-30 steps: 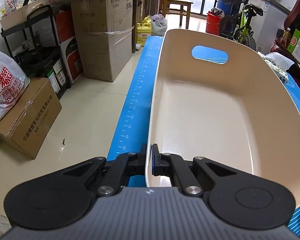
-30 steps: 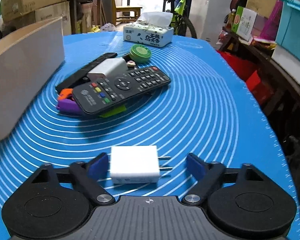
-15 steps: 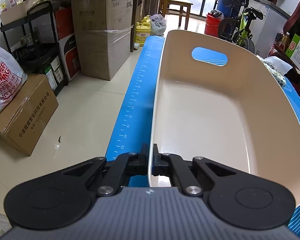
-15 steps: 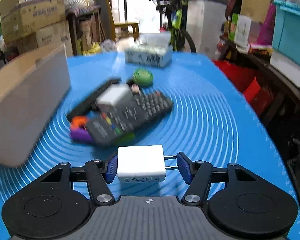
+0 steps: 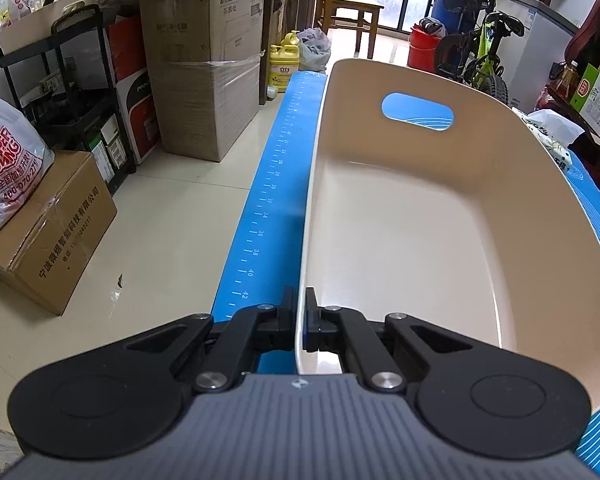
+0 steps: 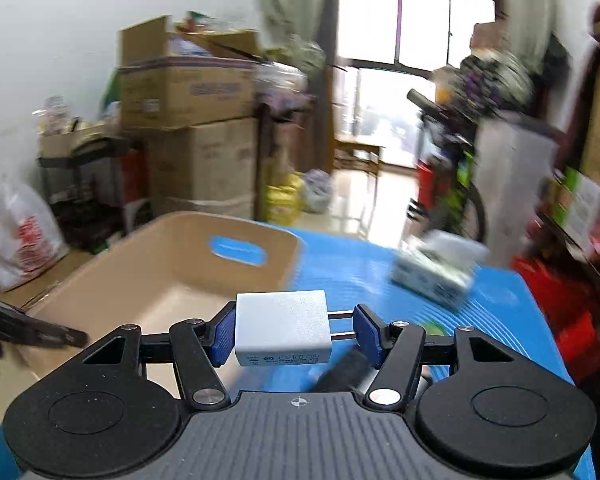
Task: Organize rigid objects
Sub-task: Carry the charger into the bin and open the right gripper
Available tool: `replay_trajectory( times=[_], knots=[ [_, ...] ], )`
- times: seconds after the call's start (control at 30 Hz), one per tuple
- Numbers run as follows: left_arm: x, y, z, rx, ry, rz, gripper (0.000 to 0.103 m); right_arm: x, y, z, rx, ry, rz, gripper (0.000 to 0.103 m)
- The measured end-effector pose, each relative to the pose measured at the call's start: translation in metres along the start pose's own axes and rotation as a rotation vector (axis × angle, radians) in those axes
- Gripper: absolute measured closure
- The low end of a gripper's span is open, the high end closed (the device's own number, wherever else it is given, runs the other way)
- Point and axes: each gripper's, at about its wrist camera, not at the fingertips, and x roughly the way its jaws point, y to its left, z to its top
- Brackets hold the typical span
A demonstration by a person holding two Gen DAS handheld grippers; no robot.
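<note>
A beige plastic bin (image 5: 412, 240) with an oval handle hole lies empty on the blue mat (image 5: 274, 200). My left gripper (image 5: 300, 314) is shut on the bin's near left wall. In the right wrist view my right gripper (image 6: 294, 330) is shut on a white plug charger (image 6: 282, 326), its two prongs pointing right, lifted above the mat. The bin (image 6: 152, 276) lies ahead and to the left of it. The left gripper shows as a dark shape (image 6: 28, 330) at that view's left edge.
A tissue pack (image 6: 434, 270) lies on the mat (image 6: 496, 312) to the right. A dark remote end (image 6: 342, 370) shows under the right gripper. Cardboard boxes (image 5: 204, 64), a black shelf rack (image 5: 60, 100) and a bicycle (image 5: 480, 56) stand around the table.
My right gripper closed on the white charger, lifted it off the mat and swung left toward the bin. The left gripper kept its hold on the bin wall.
</note>
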Motion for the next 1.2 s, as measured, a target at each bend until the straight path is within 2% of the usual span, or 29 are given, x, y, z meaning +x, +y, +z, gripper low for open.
replay_trajectory(
  times=[0.1,0.2,0.4,0.5,0.73,1.03,1.2],
  knots=[
    [0.000,-0.002,0.000,0.010,-0.002,0.008,0.100,0.008,0.027,0.016,-0.057,-0.020,0.034,0.039],
    [0.000,-0.004,-0.001,0.019,-0.003,0.011,0.100,0.025,0.049,0.027,-0.097,-0.002,0.060,0.039],
    [0.000,-0.004,-0.001,0.039,-0.004,0.010,0.100,0.066,0.093,0.030,-0.231,0.120,0.102,0.039],
    [0.001,-0.005,-0.001,0.047,-0.002,0.015,0.100,0.081,0.106,0.026,-0.257,0.172,0.107,0.039],
    [0.002,-0.005,-0.001,0.066,-0.001,0.016,0.100,0.110,0.121,0.014,-0.350,0.319,0.115,0.039],
    [0.001,-0.006,-0.001,0.082,-0.008,0.016,0.100,0.140,0.123,0.007,-0.377,0.521,0.155,0.039],
    [0.001,-0.006,0.001,0.077,-0.011,0.013,0.101,0.150,0.124,0.004,-0.394,0.606,0.162,0.039]
  ],
)
